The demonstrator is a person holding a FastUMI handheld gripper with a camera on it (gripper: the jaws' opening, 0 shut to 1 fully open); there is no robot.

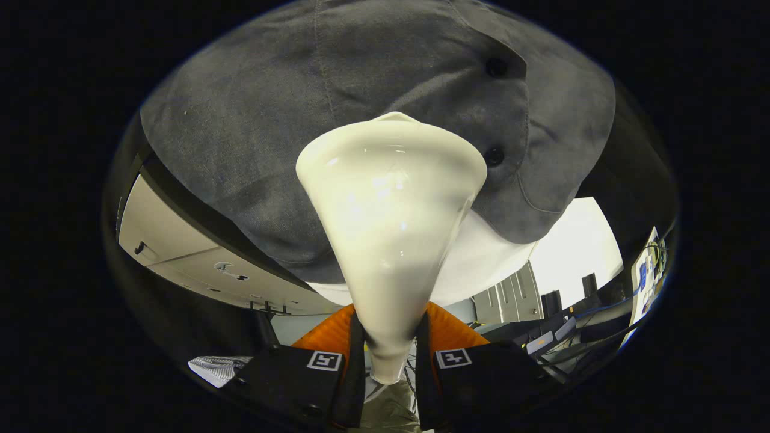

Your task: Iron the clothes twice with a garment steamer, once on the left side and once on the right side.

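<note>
Behind everything hangs a dark grey garment, spread wide across the far side of the scene, its fabric slightly mottled and creased. A placket with two dark buttons runs down its right part, and a seam runs down its middle. Below its hem a white layer of cloth shows. To the lower left sits a pale cabinet with small dark handles, and to the lower right stand grey lockers, dark equipment and a tangle of cables.

In front of the garment rises the cream-white steamer head, a glossy cone, wide at its far end and narrowing toward the fingers. Its broad end lies against or just before the grey cloth, near the lower button; contact cannot be judged.

The gripper is clamped on the narrow neck of the steamer head, one finger pressing each side.
</note>
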